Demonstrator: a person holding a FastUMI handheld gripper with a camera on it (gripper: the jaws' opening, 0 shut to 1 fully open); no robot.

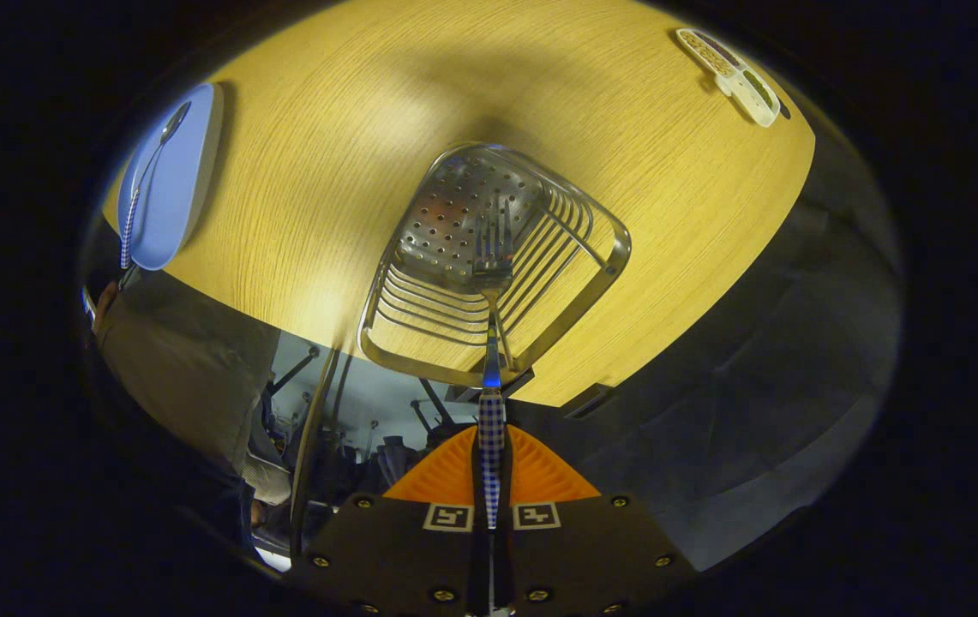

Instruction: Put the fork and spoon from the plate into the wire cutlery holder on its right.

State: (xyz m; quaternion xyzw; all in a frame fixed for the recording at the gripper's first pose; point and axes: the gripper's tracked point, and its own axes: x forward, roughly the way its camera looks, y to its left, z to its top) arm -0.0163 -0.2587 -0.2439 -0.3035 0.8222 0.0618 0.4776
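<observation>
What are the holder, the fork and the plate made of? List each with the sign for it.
Holder: shiny metal, probably steel, with bright wire bars and a perforated base.
Fork: polished metal head; the handle, checked blue and white, looks plastic. The fingers clamp that handle.
Plate: smooth pale blue, plastic or glazed ceramic, hard to tell.

The mouth of the wire holder [489, 266] is left open apart from the fork [493, 257], which is held between the two fingers of the gripper [491, 480] with its tines over the holed bottom. A broad stretch of bare table [326, 154] is seen between the holder and the blue plate [176, 176], on which the spoon [146, 171] is laid. A small white clip [730, 75] is found well apart beyond the holder.
</observation>
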